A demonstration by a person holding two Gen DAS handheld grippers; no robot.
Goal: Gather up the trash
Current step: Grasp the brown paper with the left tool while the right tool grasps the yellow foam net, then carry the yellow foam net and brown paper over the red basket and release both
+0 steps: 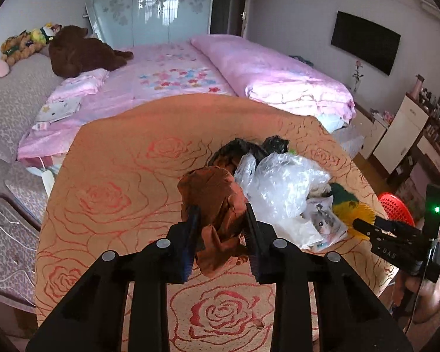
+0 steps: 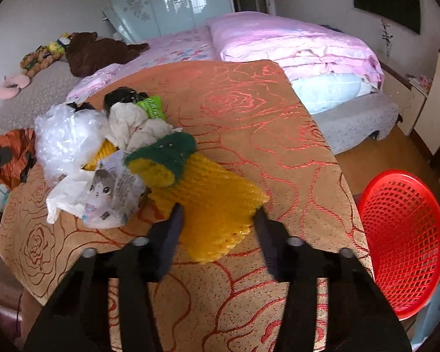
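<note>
A heap of trash lies on the rose-patterned table (image 1: 108, 205). My left gripper (image 1: 221, 223) is shut on a crumpled brown bag (image 1: 214, 196) at the heap's left end. Beside it lie a clear plastic bag (image 1: 281, 187), a black bag (image 1: 249, 146) and a cat-print wrapper (image 1: 325, 223). My right gripper (image 2: 218, 217) is open, its fingers on either side of a yellow foam net (image 2: 217, 208) that lies on the table. A green foam net (image 2: 167, 149), white crumpled paper (image 2: 132, 126) and a green packet (image 2: 152, 105) lie behind it.
A red mesh basket (image 2: 402, 243) stands right of the table (image 2: 278, 135), below its edge. A pink bed (image 1: 173, 76) with plush toys (image 1: 79, 50) lies behind. Cabinets (image 1: 396, 129) stand at the right wall. Cables (image 1: 3, 220) hang at the left.
</note>
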